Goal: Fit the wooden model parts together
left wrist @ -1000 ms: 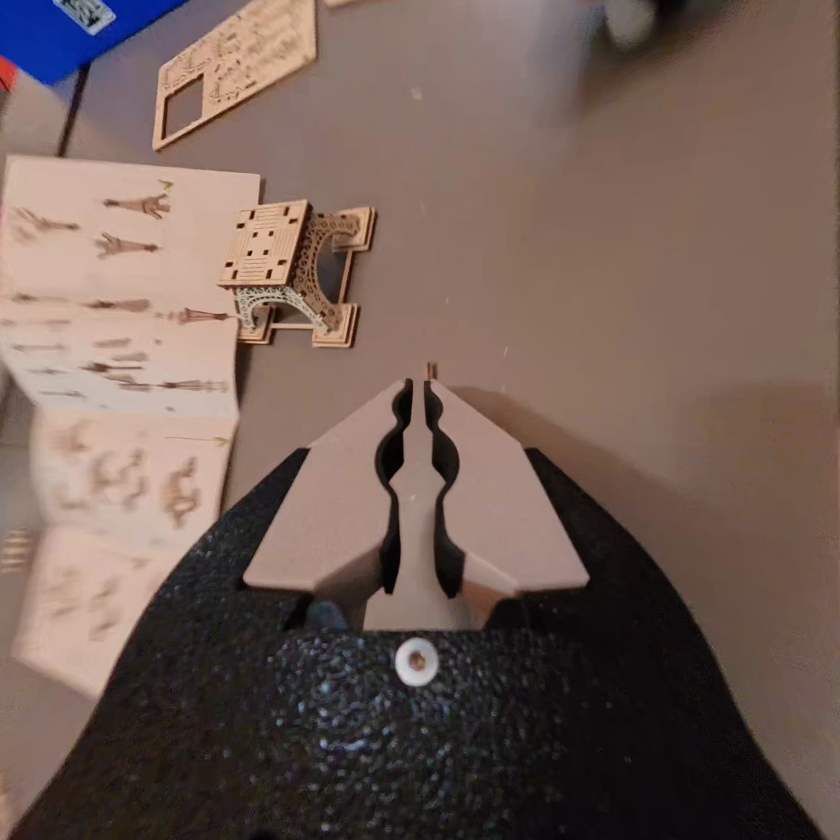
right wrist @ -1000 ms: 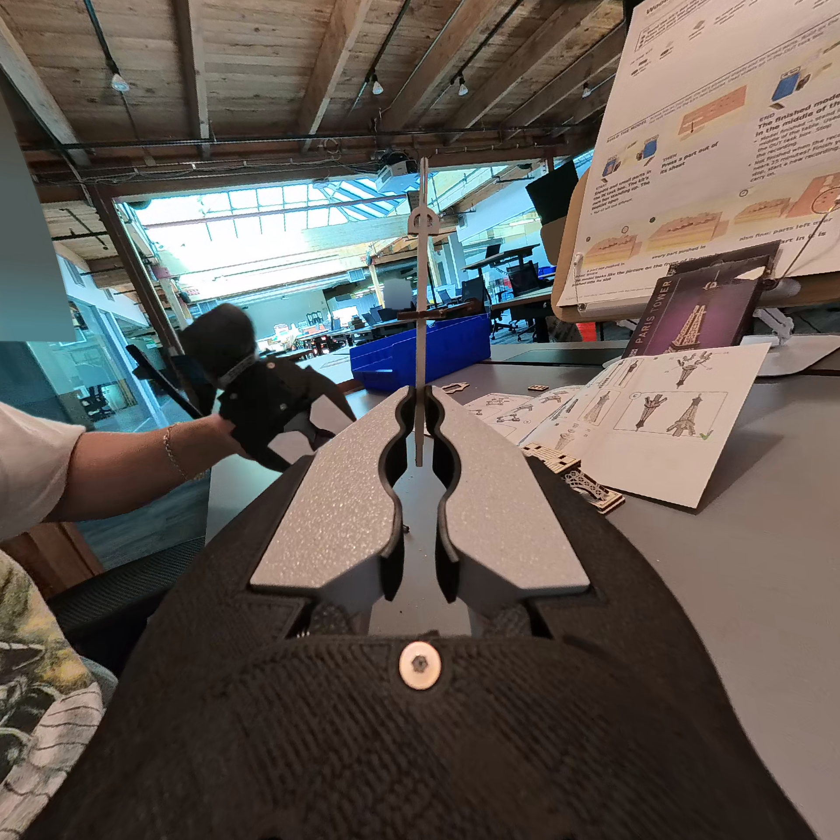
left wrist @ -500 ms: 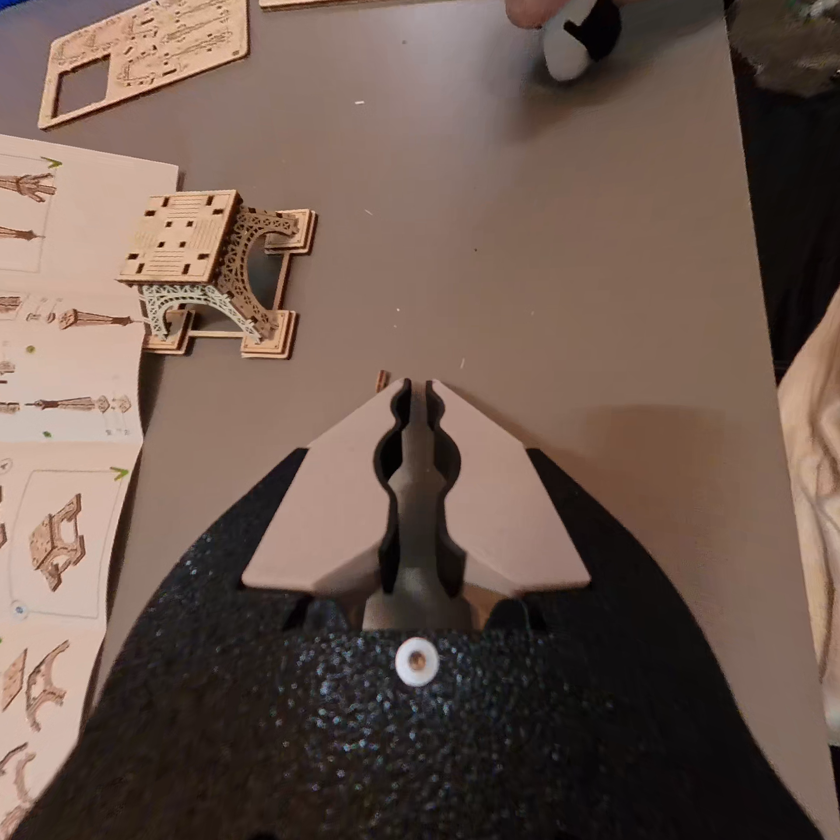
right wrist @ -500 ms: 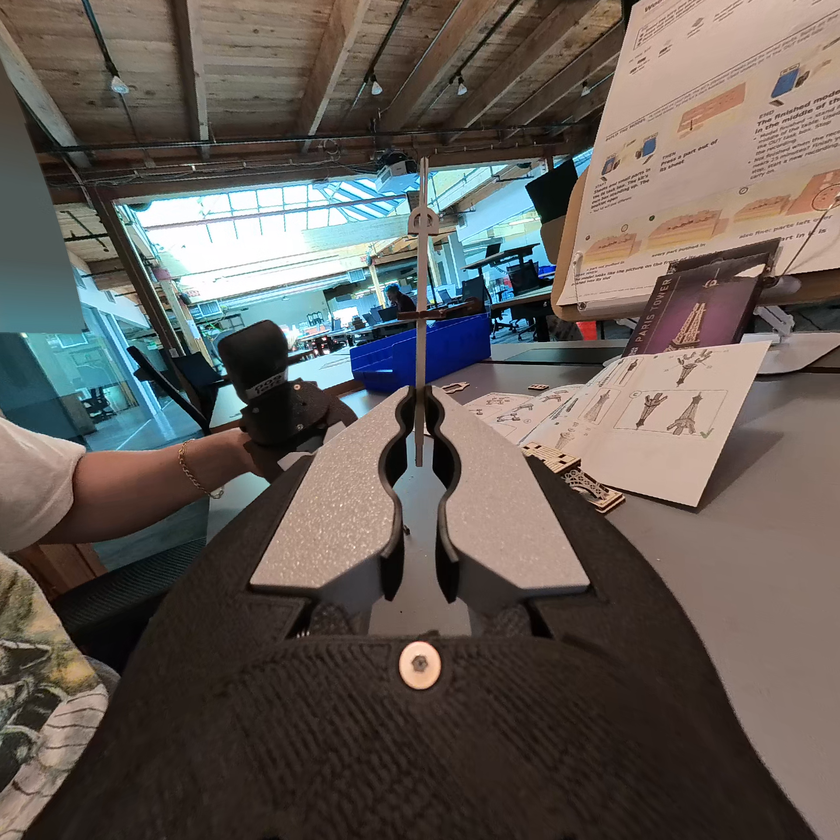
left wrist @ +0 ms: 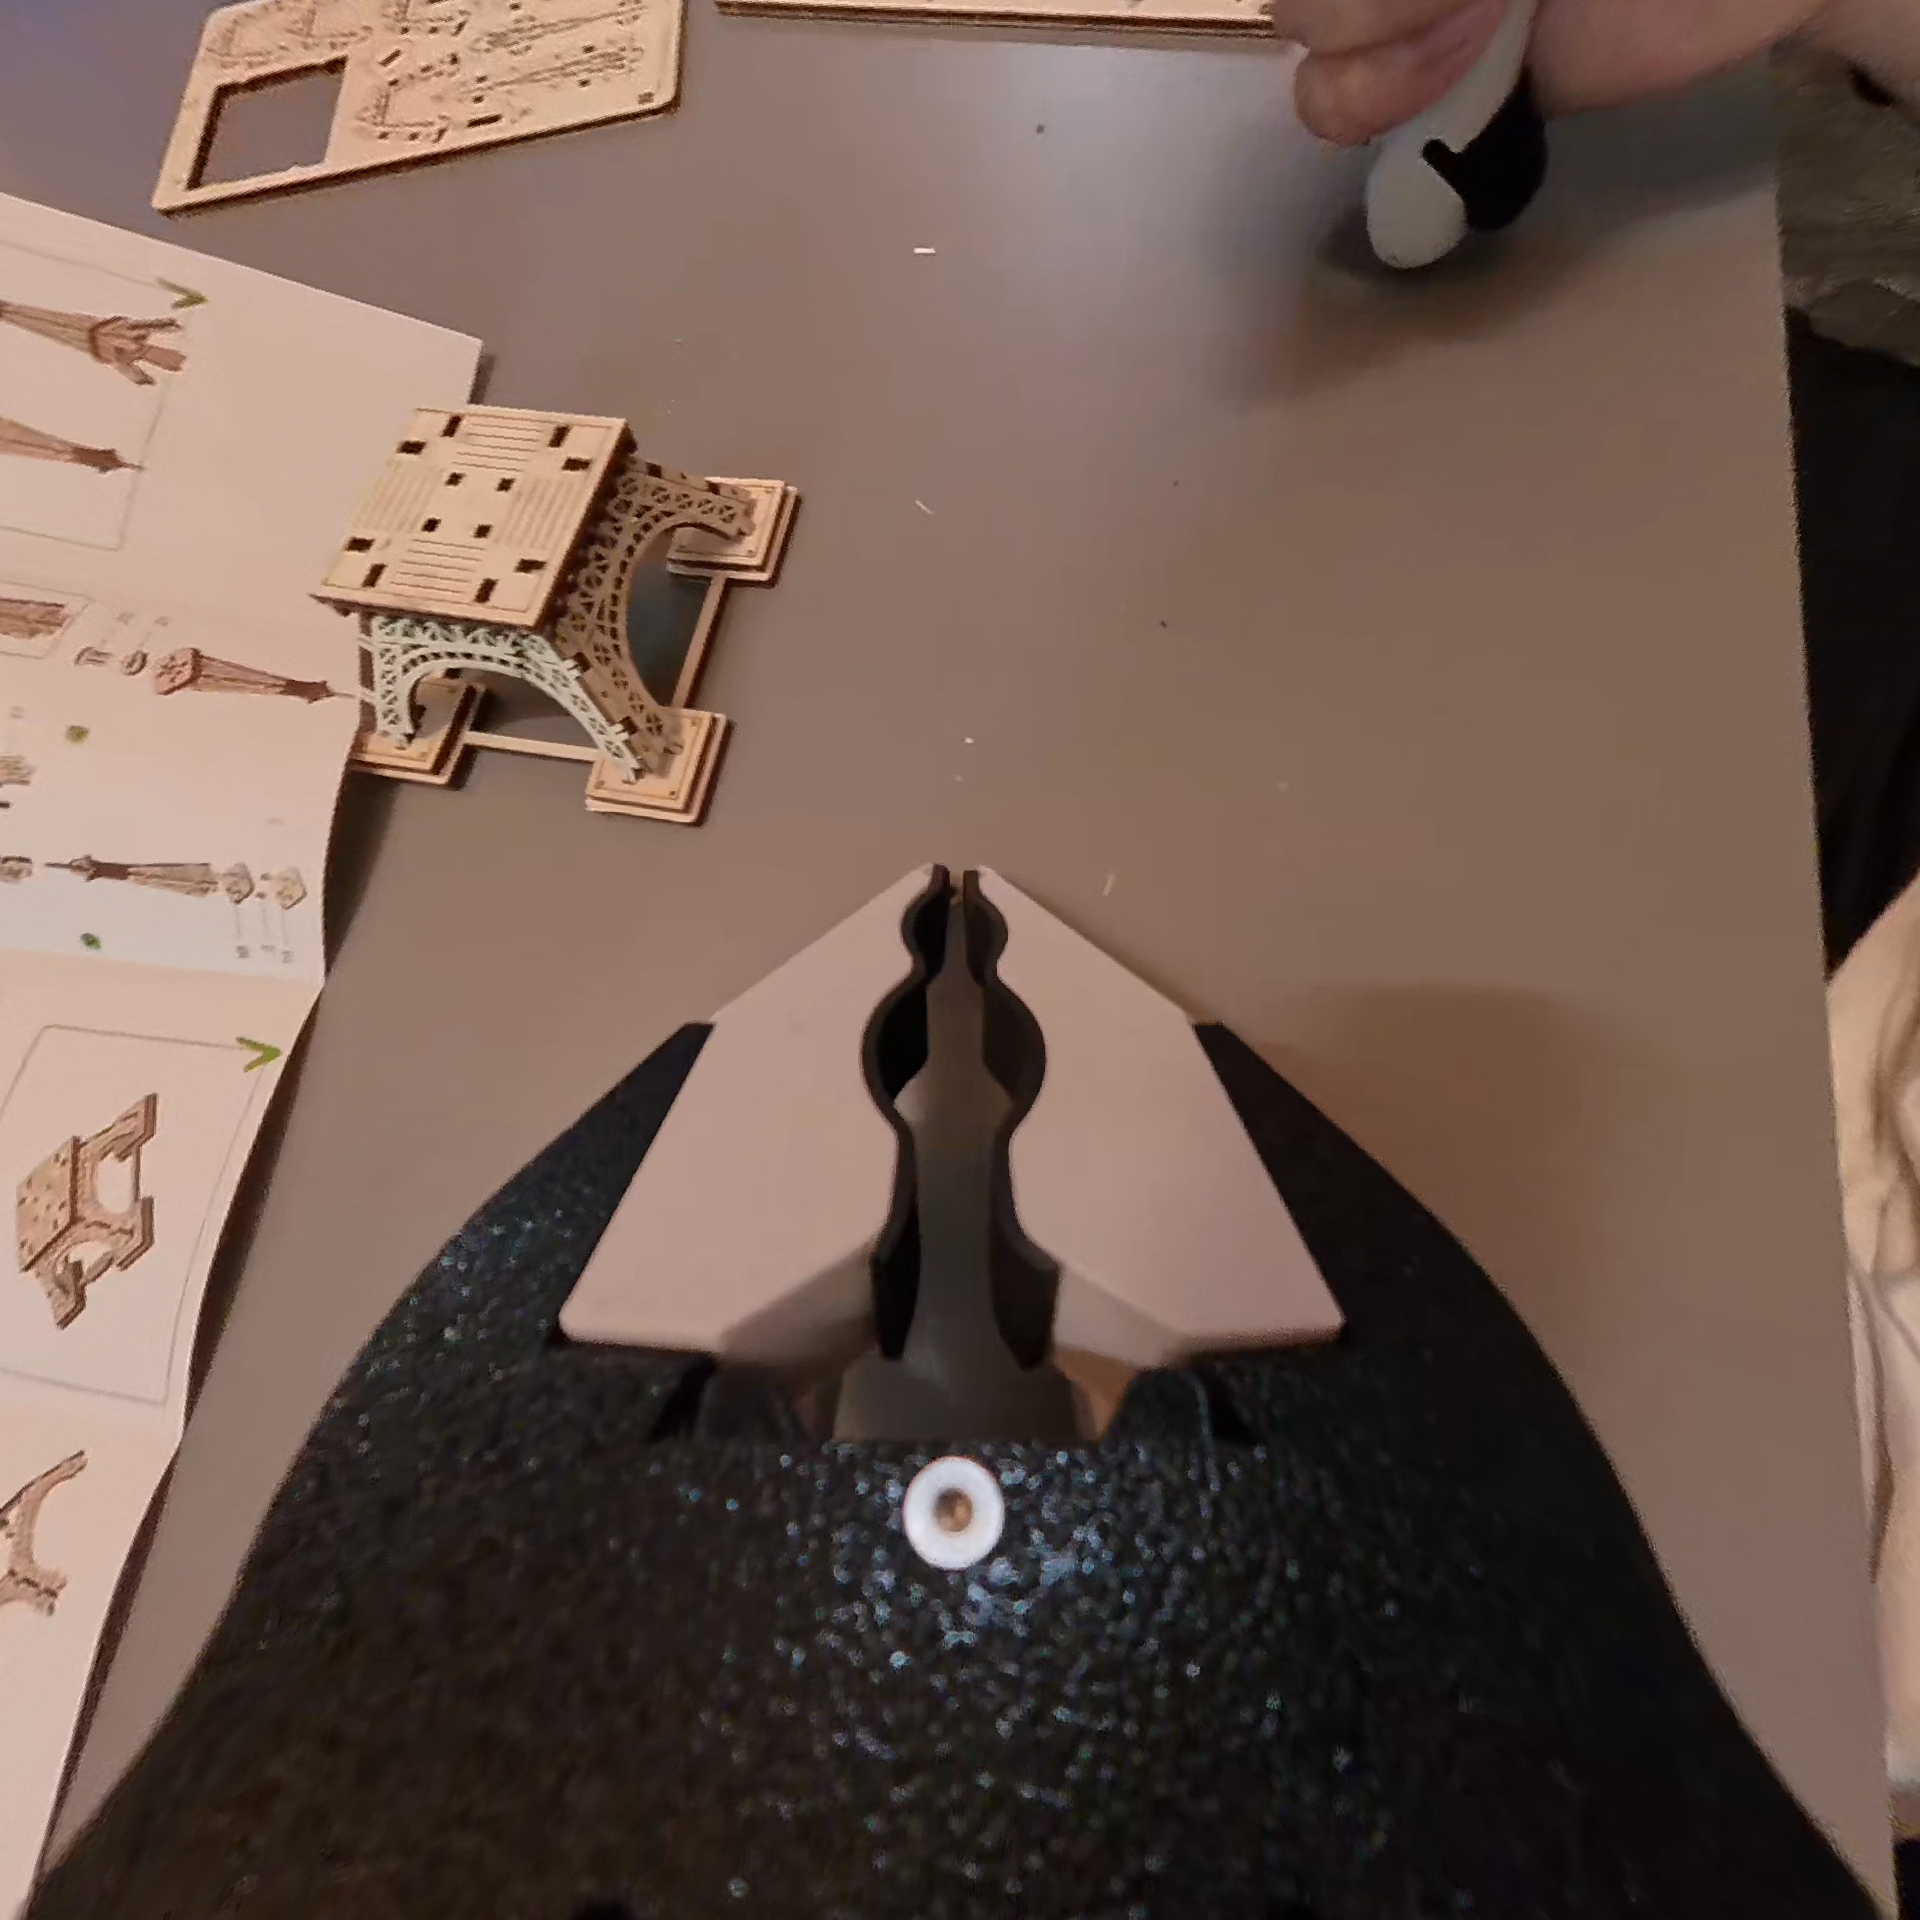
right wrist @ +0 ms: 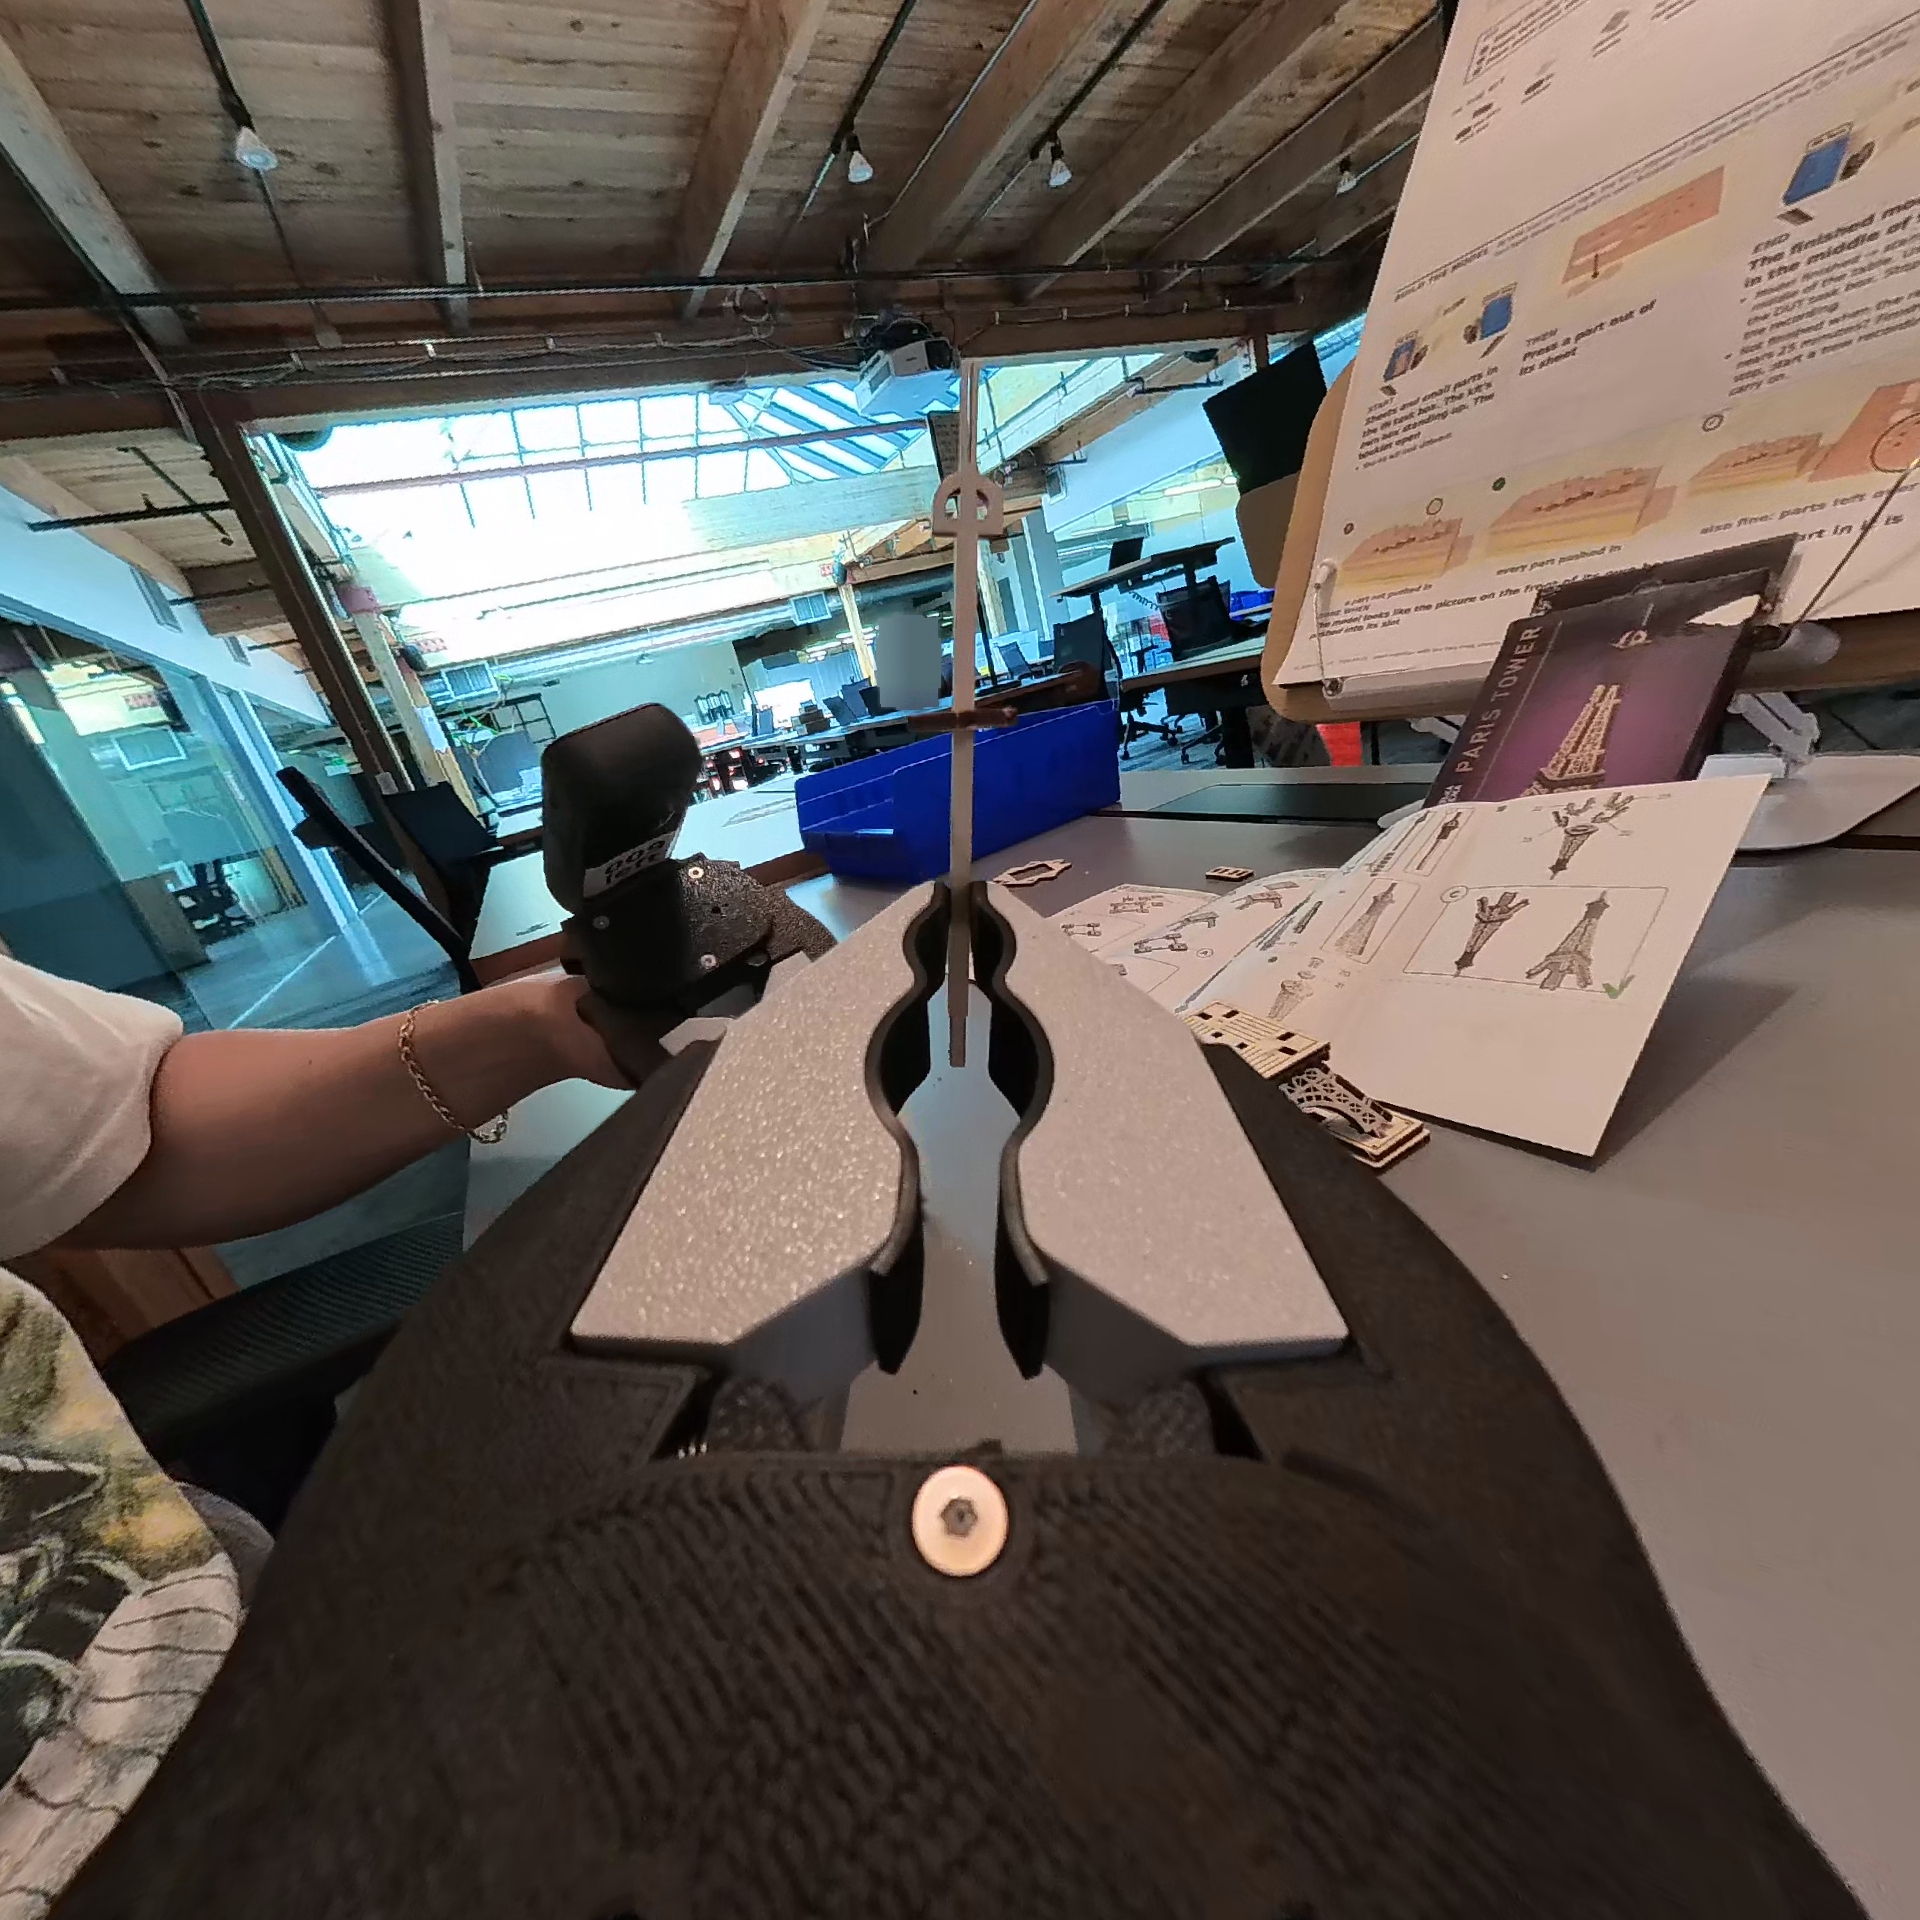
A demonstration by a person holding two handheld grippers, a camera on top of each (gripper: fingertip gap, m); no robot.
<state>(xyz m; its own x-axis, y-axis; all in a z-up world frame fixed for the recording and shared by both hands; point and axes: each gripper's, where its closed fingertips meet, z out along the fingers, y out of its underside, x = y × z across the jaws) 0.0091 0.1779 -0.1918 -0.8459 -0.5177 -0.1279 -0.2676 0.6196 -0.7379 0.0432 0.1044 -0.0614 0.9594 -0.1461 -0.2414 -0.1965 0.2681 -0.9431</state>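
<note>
The wooden tower base [left wrist: 540, 613] stands on the grey table [left wrist: 1247, 623], ahead and to the left of my left gripper [left wrist: 954, 875]. The left gripper's jaws are closed with only a thin slit, and nothing shows between them. It hangs over bare table, pointing down. My right gripper [right wrist: 961, 894] is shut on a thin pale spire part [right wrist: 963, 623] that stands upright and carries a small dark crosspiece. The tower base also shows in the right wrist view [right wrist: 1309, 1081], low on the right. There the left gripper [right wrist: 644, 904] is held in a hand, left of the spire.
An open instruction booklet [left wrist: 156, 520] lies left of the base and shows in the right wrist view [right wrist: 1507, 966]. A punched wooden part sheet [left wrist: 416, 94] lies at the far left. A blue bin [right wrist: 956, 800], a dark box [right wrist: 1590, 717] and an instruction board [right wrist: 1662, 312] stand behind. The table edge [left wrist: 1803, 727] runs on the right. Tip to tip, the grippers are about 15 centimetres apart.
The left gripper has moved right and lower over the table. A tiny wooden bit seen by its tips earlier no longer shows. The right gripper holds still with the spire.
</note>
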